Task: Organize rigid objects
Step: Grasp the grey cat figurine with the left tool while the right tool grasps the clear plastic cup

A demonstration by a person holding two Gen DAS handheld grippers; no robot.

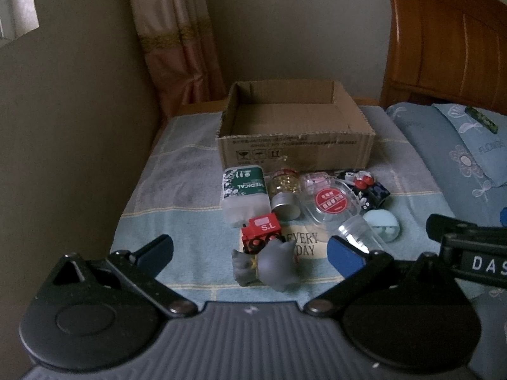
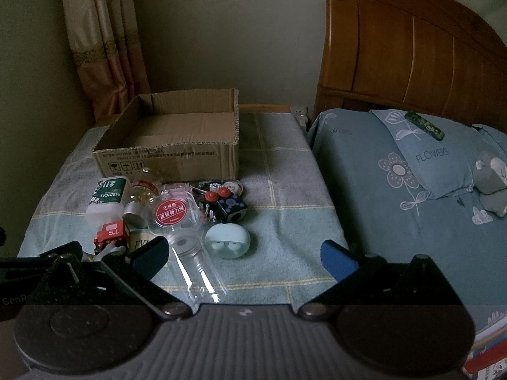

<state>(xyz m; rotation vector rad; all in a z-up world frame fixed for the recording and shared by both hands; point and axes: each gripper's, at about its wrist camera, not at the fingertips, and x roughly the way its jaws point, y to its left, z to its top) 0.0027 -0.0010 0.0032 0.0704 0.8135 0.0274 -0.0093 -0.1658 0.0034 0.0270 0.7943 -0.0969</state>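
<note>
An open cardboard box (image 1: 294,148) (image 2: 168,155) stands empty at the back of a cloth-covered table. In front of it lie several small objects: a green "MEDICAL" bottle (image 1: 244,193) (image 2: 107,196), a jar of gold beads (image 1: 283,190), a red toy train (image 1: 261,232) (image 2: 111,236), a grey figurine (image 1: 272,266), a clear round case with a red label (image 1: 329,205) (image 2: 174,213), a clear tube (image 2: 193,266), a pale blue round case (image 1: 381,223) (image 2: 226,240) and a dark dotted cube (image 2: 229,209). My left gripper (image 1: 253,253) is open around the figurine. My right gripper (image 2: 244,259) is open above the tube.
A checked blue and grey cloth (image 2: 285,190) covers the table. A bed with a blue flowered pillow (image 2: 421,152) and a wooden headboard (image 2: 412,47) is on the right. A curtain (image 1: 177,38) and a wall are on the left.
</note>
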